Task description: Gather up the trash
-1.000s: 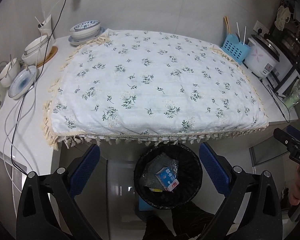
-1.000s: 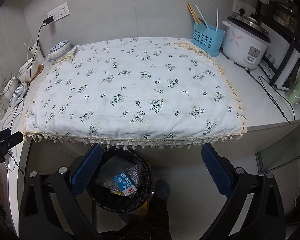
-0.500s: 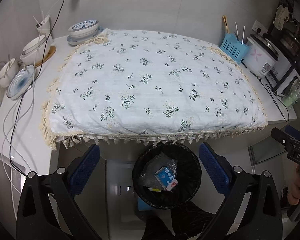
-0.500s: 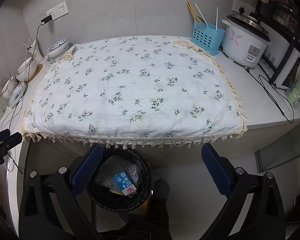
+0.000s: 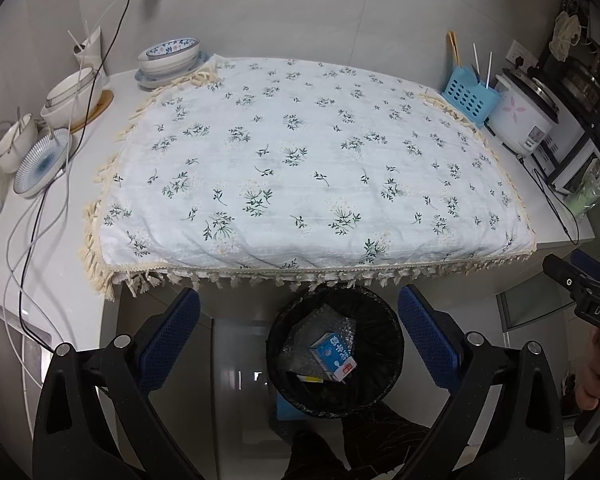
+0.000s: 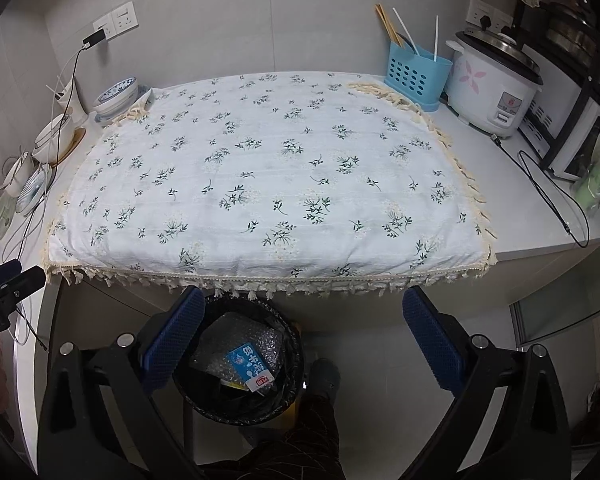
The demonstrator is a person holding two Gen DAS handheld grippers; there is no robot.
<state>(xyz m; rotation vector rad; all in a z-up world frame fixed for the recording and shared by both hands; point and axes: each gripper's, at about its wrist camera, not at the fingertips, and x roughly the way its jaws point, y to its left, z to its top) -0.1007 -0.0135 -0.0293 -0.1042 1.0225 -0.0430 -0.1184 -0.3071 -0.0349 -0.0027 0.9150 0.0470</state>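
A black-lined trash bin (image 5: 392,344) (image 6: 290,384) stands on the floor below the counter's front edge. Inside it lie a blue-and-white carton (image 5: 334,356) (image 6: 250,366) and crumpled bubble wrap (image 5: 334,324) (image 6: 236,340). My left gripper (image 5: 298,330) hangs open above the bin with nothing between its blue pads. My right gripper (image 6: 304,336) is open too and holds nothing, the bin under its left finger. Each gripper shows at the edge of the other's view, held by a hand. The floral cloth (image 5: 308,168) (image 6: 268,184) on the counter carries no trash.
Bowls and plates (image 5: 168,56) (image 6: 116,94) and cables (image 5: 28,208) crowd the counter's left end. A blue utensil caddy (image 5: 470,98) (image 6: 416,72), rice cooker (image 5: 522,120) (image 6: 492,84) and microwave (image 6: 580,136) stand at the right. A person's legs (image 6: 300,440) are beside the bin.
Both views have drifted slightly, the counter and cloth sitting a little lower and nearer. The grippers stay open and the bin's contents have not moved.
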